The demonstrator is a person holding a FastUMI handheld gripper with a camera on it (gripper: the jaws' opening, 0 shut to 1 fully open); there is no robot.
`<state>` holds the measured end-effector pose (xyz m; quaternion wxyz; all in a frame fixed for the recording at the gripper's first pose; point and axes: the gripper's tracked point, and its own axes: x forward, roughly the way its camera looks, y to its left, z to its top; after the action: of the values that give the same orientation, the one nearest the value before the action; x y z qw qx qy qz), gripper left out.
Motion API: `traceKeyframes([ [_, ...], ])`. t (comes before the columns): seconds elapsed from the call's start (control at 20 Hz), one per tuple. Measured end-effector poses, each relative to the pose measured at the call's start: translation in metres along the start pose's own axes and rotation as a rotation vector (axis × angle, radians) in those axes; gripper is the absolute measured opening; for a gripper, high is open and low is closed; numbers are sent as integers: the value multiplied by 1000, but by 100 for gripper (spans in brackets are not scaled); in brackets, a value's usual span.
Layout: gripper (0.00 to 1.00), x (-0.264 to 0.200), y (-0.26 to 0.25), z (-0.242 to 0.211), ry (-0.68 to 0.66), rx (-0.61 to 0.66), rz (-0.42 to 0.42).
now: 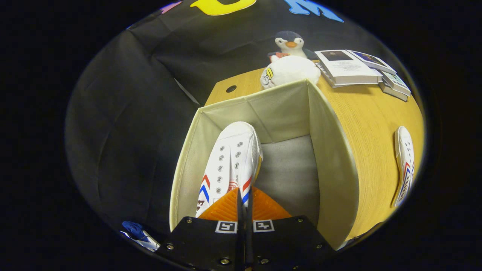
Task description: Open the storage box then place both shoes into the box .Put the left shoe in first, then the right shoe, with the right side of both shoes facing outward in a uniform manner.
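Observation:
An open cream fabric storage box (331,150) stands on the wooden table, and I look down into it. My gripper (244,201) is shut on the heel end of a white shoe (229,162) with red and blue chevrons. The shoe hangs toe-down inside the box, close to its left wall, over the grey box floor. A second white shoe (404,165) of the same kind lies on the table to the right of the box.
Beyond the box sit a penguin plush (290,43) and a white round plush (288,71). A stack of books (357,69) lies at the back right of the table (376,124). Black cloth wall hangs left of the box.

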<state>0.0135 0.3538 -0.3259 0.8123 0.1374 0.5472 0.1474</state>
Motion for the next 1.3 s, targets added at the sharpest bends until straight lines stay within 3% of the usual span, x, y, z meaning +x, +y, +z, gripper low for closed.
traceKeyframes([
  [0.1, 4, -3, 9, -1, 9, -1, 50],
  [0.2, 42, -6, 15, 8, -10, -19, 103],
  [0.35, 97, -23, 10, 15, -31, -85, 117],
  [0.5, 95, -49, 7, 28, -82, -119, 142],
  [0.7, 98, -88, -33, 57, -183, -214, 63],
  [1.0, 98, -138, -101, 77, -272, -249, -32],
  [1.3, 98, -167, -179, 70, -283, -206, -118],
])
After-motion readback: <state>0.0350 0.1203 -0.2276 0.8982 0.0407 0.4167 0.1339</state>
